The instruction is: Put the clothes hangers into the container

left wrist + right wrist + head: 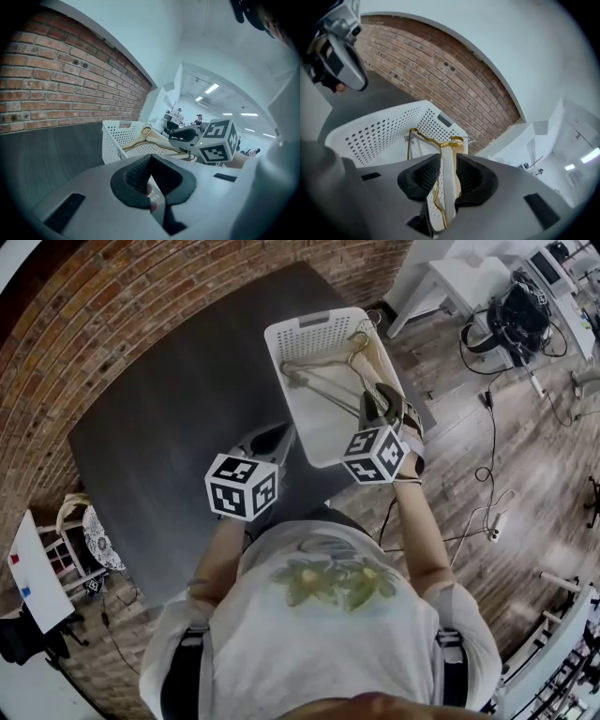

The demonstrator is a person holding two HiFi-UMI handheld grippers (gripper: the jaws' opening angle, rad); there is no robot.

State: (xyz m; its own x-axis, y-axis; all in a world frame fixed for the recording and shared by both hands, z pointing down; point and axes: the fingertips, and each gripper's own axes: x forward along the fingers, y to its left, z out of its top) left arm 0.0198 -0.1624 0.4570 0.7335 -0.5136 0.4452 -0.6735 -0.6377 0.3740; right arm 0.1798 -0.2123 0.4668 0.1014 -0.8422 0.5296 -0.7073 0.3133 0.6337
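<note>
Holds right gripper [447, 164] at perforated basket [309, 329], fingers spread (gold wire hanger [433, 139] between them); holds left gripper [151, 161] fingers pressed together.

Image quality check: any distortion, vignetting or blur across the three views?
Head view: heavy fisheye, brick wall curves; evenly lit. Left gripper view: dark vignette, foreground soft, basket sharp. Right gripper view: same vignette, gold hanger crisp, no glare.

The head view looks steeply down from above the person [319, 615] onto the worktop [159, 427] and white basket [281, 338]. The left gripper view looks low across the worktop toward that basket; the right gripper view sits close over it, facing the brick wall [440, 70].
</note>
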